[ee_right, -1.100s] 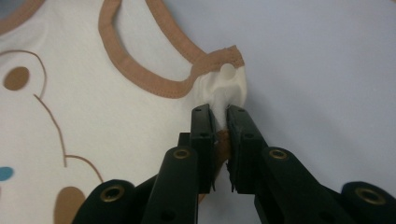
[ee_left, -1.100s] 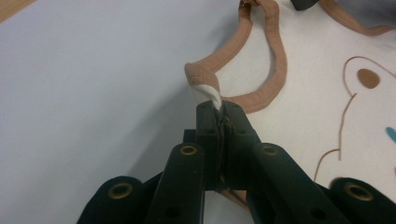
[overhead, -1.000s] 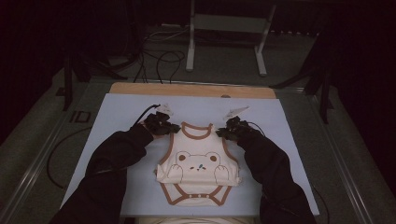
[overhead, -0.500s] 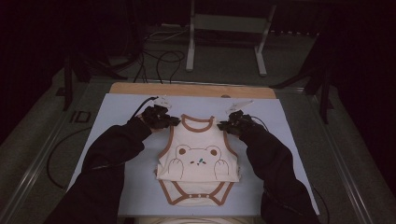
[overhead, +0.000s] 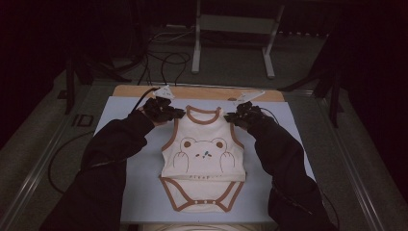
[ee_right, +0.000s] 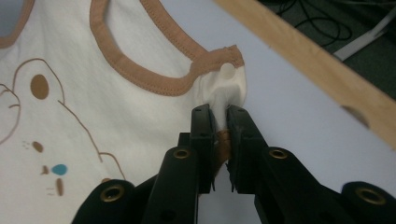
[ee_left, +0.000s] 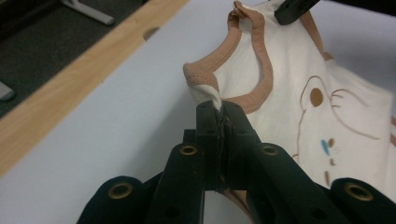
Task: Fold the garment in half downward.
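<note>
- High view: bodysuit (overhead: pixel 203 156) lies at the middle of the pale blue mat (overhead: pixel 120 202), neck opening toward twelve o'clock, snap end toward six. Your left gripper (overhead: pixel 177 114) sits at its ten o'clock corner, your right gripper (overhead: pixel 230 117) at its two o'clock corner, each on a shoulder strap. Both forearms run up from six o'clock in dark sleeves and angle inward, wrists about level with each other. The upper part looks raised off the mat while the lower end seems to rest on it, so you appear to be in the lifting step, garment held by both shoulders.
- Left gripper view: your jaws are clamped tight on the left shoulder strap (ee_left: pixel 201 80), a twist of white cloth and tan binding bunching out just above the tips at twelve o'clock. The bear print (ee_left: pixel 336 121) lies off at three o'clock. The wooden table edge (ee_left: pixel 70 84) runs past at ten o'clock.
- Right gripper view: your jaws pinch the right shoulder strap (ee_right: pixel 223 79), cloth squeezed between them and puffing up at twelve o'clock. The neckline trim curves away toward ten o'clock.
- Next move, as a judgement: keep both hands at equal height and equally spread, so the cloth hangs flat, and keep both pinches firm, since each grip holds little fabric and could slip.
</note>
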Motion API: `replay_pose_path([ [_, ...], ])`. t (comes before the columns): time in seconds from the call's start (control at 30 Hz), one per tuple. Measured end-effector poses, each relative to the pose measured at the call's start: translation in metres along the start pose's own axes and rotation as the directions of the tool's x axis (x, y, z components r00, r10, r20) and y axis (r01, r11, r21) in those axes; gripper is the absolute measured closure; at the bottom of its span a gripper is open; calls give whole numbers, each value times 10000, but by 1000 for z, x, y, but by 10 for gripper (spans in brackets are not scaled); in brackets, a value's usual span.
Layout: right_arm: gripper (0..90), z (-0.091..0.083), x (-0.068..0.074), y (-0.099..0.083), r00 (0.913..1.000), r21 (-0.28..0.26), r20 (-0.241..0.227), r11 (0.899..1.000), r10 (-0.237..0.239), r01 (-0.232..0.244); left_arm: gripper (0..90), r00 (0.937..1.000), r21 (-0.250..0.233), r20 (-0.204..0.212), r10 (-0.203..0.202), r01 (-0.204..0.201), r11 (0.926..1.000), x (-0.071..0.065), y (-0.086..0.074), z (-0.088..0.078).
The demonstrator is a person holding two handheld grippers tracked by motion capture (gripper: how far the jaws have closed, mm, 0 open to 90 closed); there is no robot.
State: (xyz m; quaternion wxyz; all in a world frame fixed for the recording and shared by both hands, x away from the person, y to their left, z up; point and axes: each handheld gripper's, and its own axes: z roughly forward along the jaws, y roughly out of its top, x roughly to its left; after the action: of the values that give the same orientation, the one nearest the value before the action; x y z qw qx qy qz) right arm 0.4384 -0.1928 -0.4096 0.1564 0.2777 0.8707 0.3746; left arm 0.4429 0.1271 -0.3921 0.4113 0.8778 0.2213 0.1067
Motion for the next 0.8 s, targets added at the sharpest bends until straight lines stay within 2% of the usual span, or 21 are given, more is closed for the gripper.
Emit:
replay_pose_path([
  [0.13, 824, -5, -3, 10, 9996, -101, 239, 9999, -132, 135, 870, 9999, -202, -100, 78, -80, 9998, 1, 7, -6],
  [0.23, 824, -11, -4, 20, 9983, -176, 428, 9990, -401, 408, 870, 9995, -268, -216, 220, -226, 9994, 2, 13, -12],
  [0.37, 824, -17, -6, 28, 9968, -302, 653, 9984, -457, 477, 870, 9991, -442, -368, 194, -210, 9988, 2, 18, -18],
  [0.43, 824, -19, -6, 31, 9967, -368, 704, 9984, -400, 426, 870, 9986, -530, -483, 205, -230, 9983, 1, 20, -21],
  [0.5, 824, -20, -7, 32, 9969, -478, 674, 9979, -406, 438, 869, 9965, -570, -800, 231, -277, 9980, 0, 20, -22],
  [0.57, 824, -21, -7, 34, 9964, -424, 691, 9978, -485, 515, 869, 9972, -660, -725, 158, -206, 9976, 1, 20, -23],
  [0.8, 824, -25, -3, 33, 9963, -666, 737, 9966, -439, 488, 869, 9978, -643, -580, 319, -356, 9973, -5, 16, -27],
])
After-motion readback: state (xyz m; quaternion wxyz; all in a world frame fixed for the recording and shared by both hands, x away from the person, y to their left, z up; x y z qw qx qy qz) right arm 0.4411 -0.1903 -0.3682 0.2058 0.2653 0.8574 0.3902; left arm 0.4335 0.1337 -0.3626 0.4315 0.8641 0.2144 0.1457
